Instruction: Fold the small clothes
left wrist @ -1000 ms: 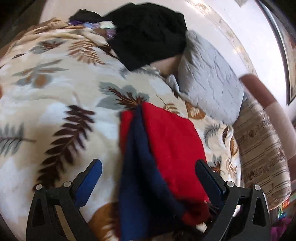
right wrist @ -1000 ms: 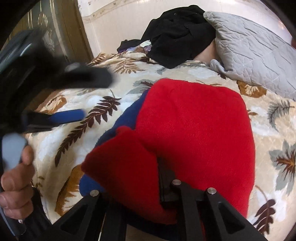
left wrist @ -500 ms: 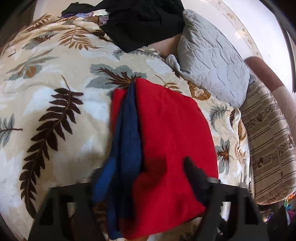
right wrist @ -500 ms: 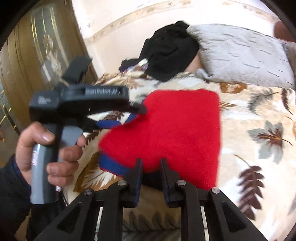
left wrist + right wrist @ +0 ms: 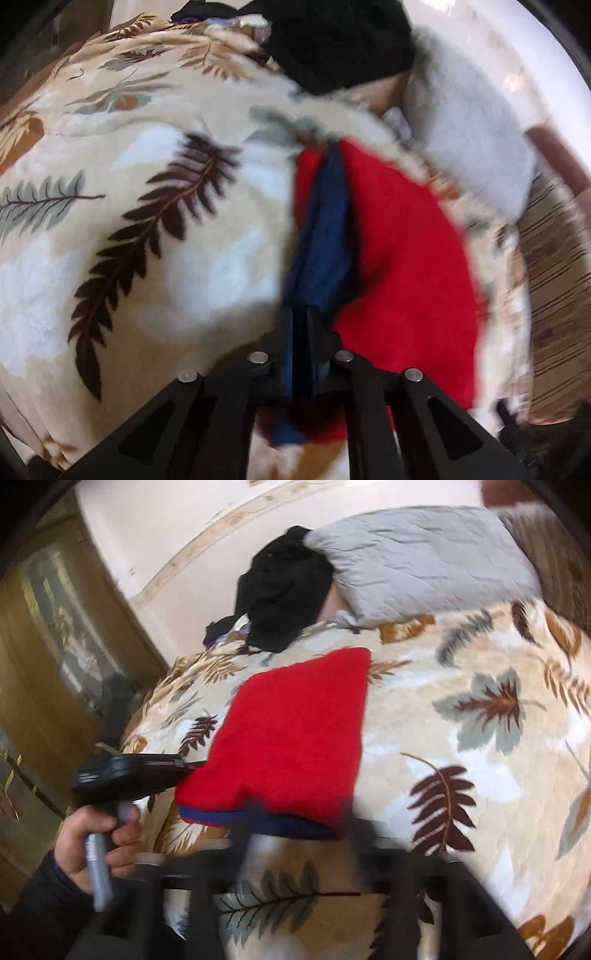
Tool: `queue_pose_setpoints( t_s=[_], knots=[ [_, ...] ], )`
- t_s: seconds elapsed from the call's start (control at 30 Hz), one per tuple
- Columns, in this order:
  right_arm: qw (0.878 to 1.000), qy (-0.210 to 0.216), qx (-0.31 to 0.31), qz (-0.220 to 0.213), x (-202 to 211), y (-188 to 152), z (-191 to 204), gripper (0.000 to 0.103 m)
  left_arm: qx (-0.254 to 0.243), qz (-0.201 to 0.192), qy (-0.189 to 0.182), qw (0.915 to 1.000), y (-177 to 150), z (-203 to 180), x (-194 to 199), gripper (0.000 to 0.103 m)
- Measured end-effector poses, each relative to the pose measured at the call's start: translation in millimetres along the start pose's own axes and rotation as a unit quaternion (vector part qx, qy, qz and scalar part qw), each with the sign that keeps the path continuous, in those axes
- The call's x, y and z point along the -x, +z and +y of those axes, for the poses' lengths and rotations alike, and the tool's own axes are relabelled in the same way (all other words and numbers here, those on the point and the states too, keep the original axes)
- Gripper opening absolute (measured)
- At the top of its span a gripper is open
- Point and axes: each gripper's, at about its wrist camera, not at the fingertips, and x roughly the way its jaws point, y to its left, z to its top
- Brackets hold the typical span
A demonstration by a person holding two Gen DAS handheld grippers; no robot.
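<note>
A small red garment (image 5: pixel 402 258) with a navy blue layer (image 5: pixel 325 236) lies folded on the leaf-print blanket (image 5: pixel 147 184). My left gripper (image 5: pixel 301 332) is shut on the garment's near navy edge. In the right wrist view the red garment (image 5: pixel 291 738) lies flat with its navy hem (image 5: pixel 258 821) toward me. My right gripper (image 5: pixel 295 853) is blurred, its fingers spread wide, just short of the hem and holding nothing. The left gripper (image 5: pixel 192 764) shows at the garment's left edge, held by a hand (image 5: pixel 99 845).
A grey quilted pillow (image 5: pixel 417 561) and a heap of black clothing (image 5: pixel 284 587) lie at the far end of the bed. A striped cushion (image 5: pixel 554 295) is at the right. A wooden cabinet (image 5: pixel 48 664) stands to the left of the bed.
My left gripper has closed on the garment's navy edge. My right gripper has let go of the garment, opened and pulled back from it.
</note>
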Motion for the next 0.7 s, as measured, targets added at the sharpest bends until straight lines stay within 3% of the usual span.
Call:
queue_pose_setpoints(
  t_s=[0.03,0.1,0.17,0.27,0.3,0.33,0.4,0.53,0.6,0.63,0.7],
  knots=[
    [1.0,-0.001,-0.011,-0.007,2,1,-4,0.091,-0.007,-0.017,-0.01,0.9998,1,-6,10,0.037],
    [1.0,0.001,-0.027,-0.004,3,2,-11,0.091,-0.022,-0.044,-0.012,0.9987,1,-17,22,0.068],
    [0.999,0.004,-0.038,-0.008,5,3,-16,0.091,-0.044,-0.044,-0.017,0.9979,1,-30,20,0.069],
    [0.999,0.007,-0.045,-0.011,8,2,-22,0.091,-0.064,-0.013,-0.006,0.9979,4,-39,2,0.069],
    [0.999,0.007,-0.05,-0.008,6,0,-25,0.091,-0.074,0.005,0.004,0.9972,3,-40,-10,0.049],
    [0.999,0.008,-0.054,-0.004,4,-1,-28,0.091,-0.084,0.036,0.024,0.9956,3,-38,-26,0.022],
    [0.998,0.01,-0.063,0.005,-1,-4,-33,0.091,-0.073,0.033,0.016,0.9967,5,-36,-27,0.015],
    [0.998,0.007,-0.069,0.005,-3,-5,-39,0.091,-0.073,-0.034,0.006,0.9967,2,-43,18,0.013],
    [0.997,0.007,-0.078,0.005,-5,-4,-43,0.091,-0.074,-0.021,0.023,0.9968,-4,-36,5,0.013],
    [0.997,0.007,-0.082,0.007,-7,-3,-45,0.091,-0.07,0.005,0.043,0.9966,-9,-26,-16,0.013],
    [0.996,0.012,-0.085,0.015,-10,1,-46,0.091,-0.068,-0.005,0.039,0.9969,-9,-23,-16,0.013]
  ],
)
